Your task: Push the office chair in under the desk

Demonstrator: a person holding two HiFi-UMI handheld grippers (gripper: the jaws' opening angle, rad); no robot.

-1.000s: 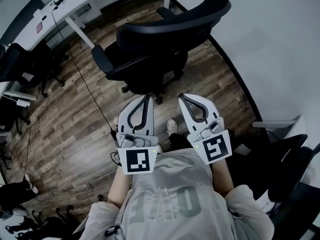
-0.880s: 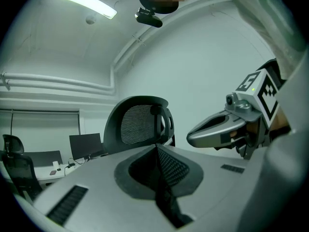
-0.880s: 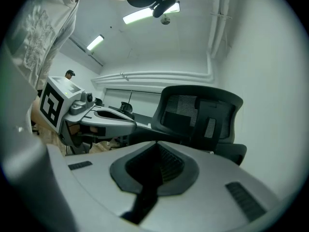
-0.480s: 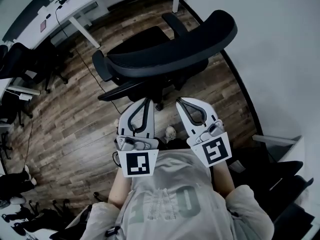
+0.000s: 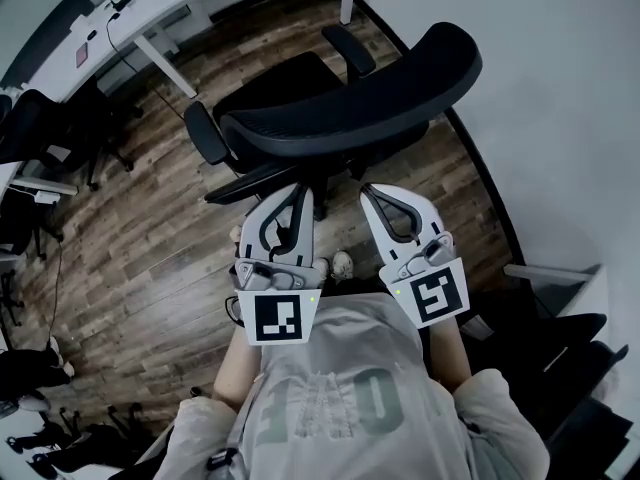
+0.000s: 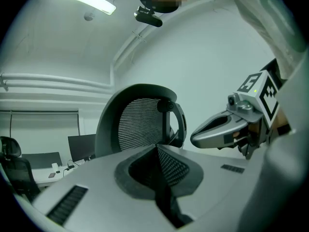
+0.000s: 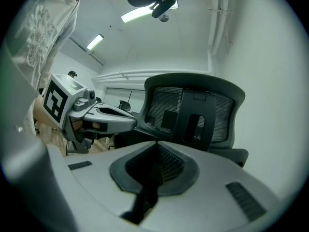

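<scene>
Office chair (image 5: 350,103): backrest now lower in the frame, just above the tips of the left hand-held gripper (image 5: 297,188) and right hand-held gripper (image 5: 367,191); earlier, a wider gap separated them.

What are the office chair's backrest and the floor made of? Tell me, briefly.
The backrest: dark mesh, seemingly woven fabric, in a smooth matte frame that is probably plastic. The sign is the fine ribbed weave inside a solid rim.
The floor: wood-look planks with staggered seams and grain. Whether real wood or laminate can't be told.

No legible text, large shirt print (image 5: 322,404) too faint to read
</scene>
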